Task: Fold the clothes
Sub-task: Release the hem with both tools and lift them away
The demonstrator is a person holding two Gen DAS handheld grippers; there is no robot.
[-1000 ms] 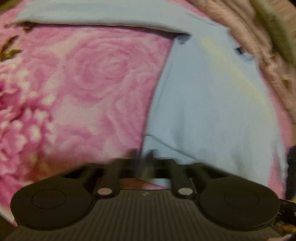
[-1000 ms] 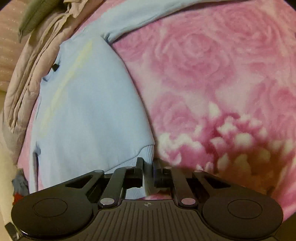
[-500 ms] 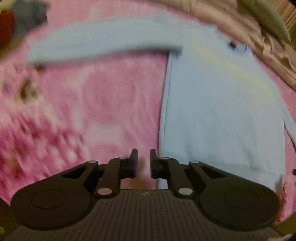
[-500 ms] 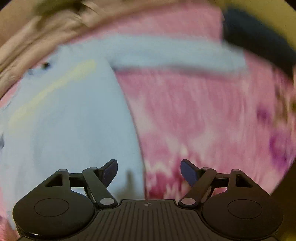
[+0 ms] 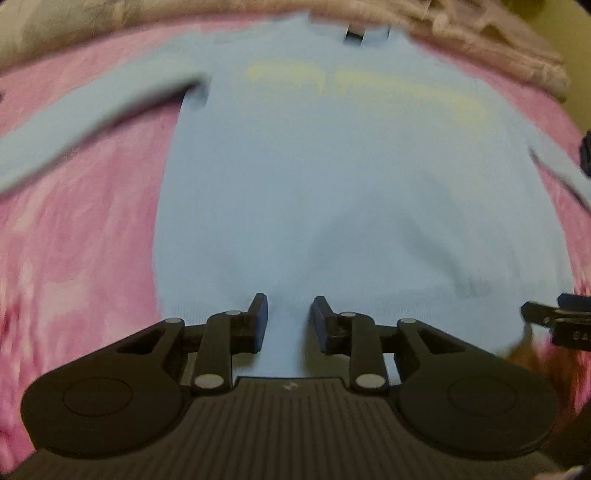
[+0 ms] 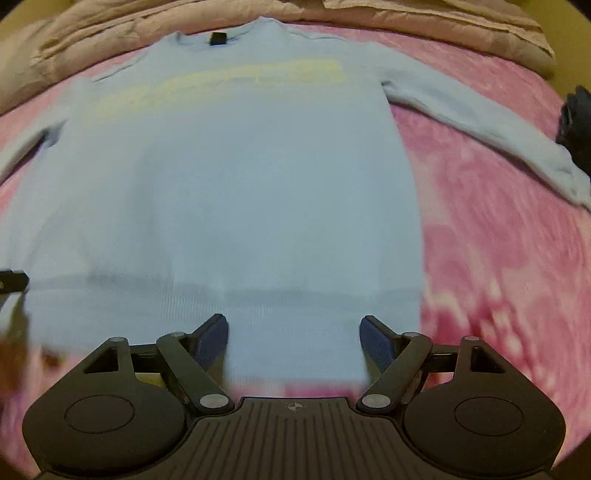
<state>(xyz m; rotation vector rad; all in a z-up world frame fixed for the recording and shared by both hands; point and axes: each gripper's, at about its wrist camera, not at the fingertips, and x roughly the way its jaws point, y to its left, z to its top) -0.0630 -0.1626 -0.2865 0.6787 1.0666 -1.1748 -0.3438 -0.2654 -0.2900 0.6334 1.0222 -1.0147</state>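
A light blue long-sleeved sweater [image 5: 332,192] with a pale yellow chest print lies flat on a pink rose-patterned blanket [image 5: 74,240], collar away from me, sleeves spread out. It also shows in the right wrist view [image 6: 236,177]. My left gripper [image 5: 289,314] is open and empty above the hem. My right gripper [image 6: 293,332] is wide open and empty above the hem near the sweater's right side. The other gripper's tip shows at the right edge of the left wrist view [image 5: 554,321].
A crumpled beige-pink quilt [image 6: 110,22] lies along the far edge beyond the collar. A dark garment [image 6: 576,122] sits at the right beside the sleeve cuff [image 6: 569,177]. The pink blanket [image 6: 498,240] spreads to both sides.
Both grippers let go of the hem corners and opened. Both pulled back and turned toward the middle of the sweater, which now lies spread flat with both sleeves out.
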